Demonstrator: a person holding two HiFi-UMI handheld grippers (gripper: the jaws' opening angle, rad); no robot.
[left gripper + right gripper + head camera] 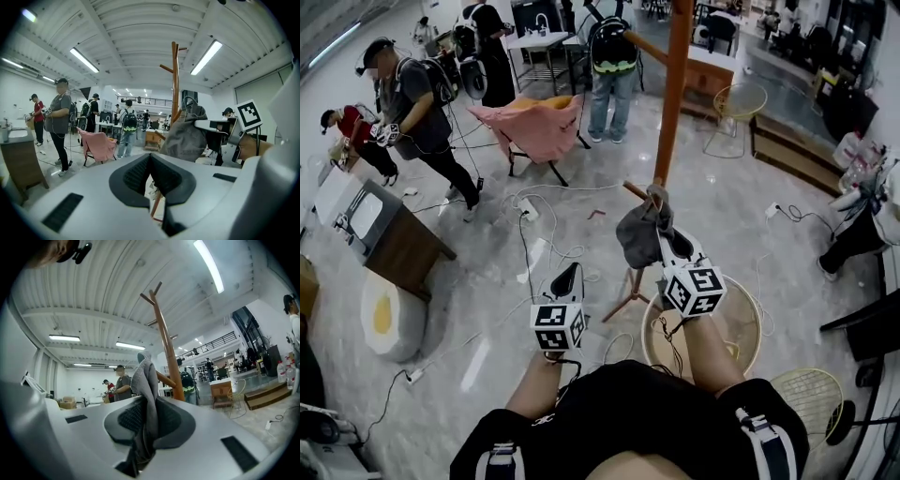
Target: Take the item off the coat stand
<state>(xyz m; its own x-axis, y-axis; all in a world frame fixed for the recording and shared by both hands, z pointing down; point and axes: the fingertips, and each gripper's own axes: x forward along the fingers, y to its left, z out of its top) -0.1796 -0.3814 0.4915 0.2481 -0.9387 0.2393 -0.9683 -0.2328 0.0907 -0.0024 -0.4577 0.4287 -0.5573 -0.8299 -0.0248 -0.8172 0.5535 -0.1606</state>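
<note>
Here's the right gripper (659,208), up at the coat stand (676,94), and its jaws are pinched hard on the grey cloth item (636,239). In the right gripper view a fold of that fabric (143,376) runs straight down between the two dark pads, squeezed thin, with the wooden pole (164,343) rising just behind it. The item hangs low on the stand, bunched against the pole beside a short angled peg (634,190), its bulk sagging to the left of the claw. Over on the other side, the left gripper (567,278) sits lower and nearer the person's body, well apart from the cloth, jaws pressed together on nothing at all; its own view shows the pads (140,171) meeting in a closed wedge, with the grey bundle (185,136) and the stand (175,84) ahead and to the right. Behind, a pink chair (539,127) stands on the pale floor, and several people are busy farther back.
</note>
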